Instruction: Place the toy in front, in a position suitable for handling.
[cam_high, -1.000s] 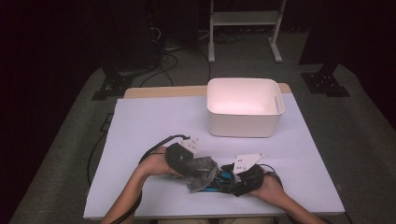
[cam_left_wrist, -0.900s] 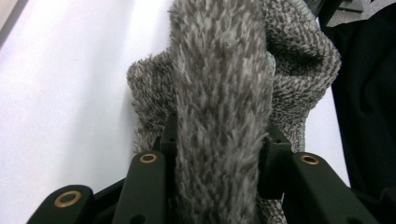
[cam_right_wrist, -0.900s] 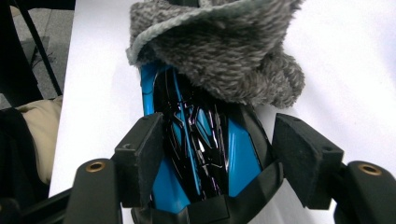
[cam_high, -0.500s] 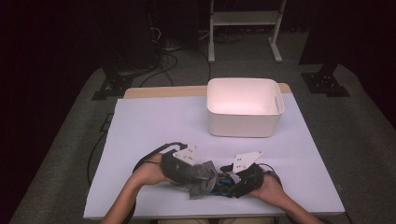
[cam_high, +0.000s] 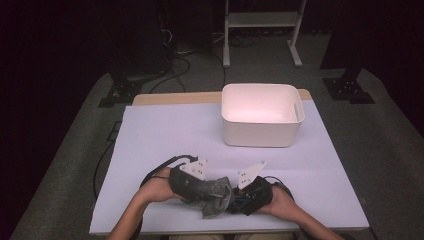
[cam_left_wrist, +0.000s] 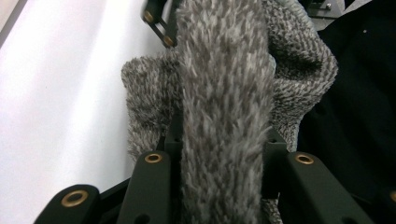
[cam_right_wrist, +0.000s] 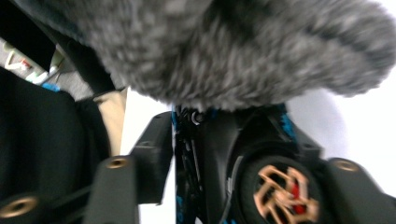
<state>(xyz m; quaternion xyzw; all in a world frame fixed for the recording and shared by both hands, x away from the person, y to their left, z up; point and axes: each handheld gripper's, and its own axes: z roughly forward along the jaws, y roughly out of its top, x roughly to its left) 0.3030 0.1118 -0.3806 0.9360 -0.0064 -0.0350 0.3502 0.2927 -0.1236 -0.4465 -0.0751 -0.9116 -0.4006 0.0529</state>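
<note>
Grey fuzzy knit sock (cam_high: 212, 192) is pinched tight in the left gripper (cam_left_wrist: 219, 140) at the table's (cam_high: 150, 145) near edge. Right gripper (cam_high: 235, 200) jaws have just been closing; whether they grip it, can't tell. White bin (cam_high: 262, 135) sits well apart, so stowing looks undone.

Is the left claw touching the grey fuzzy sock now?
Touching. In the left gripper view, the grey fuzzy sock runs between the left claw's two black jaws, and both press against its sides.
</note>
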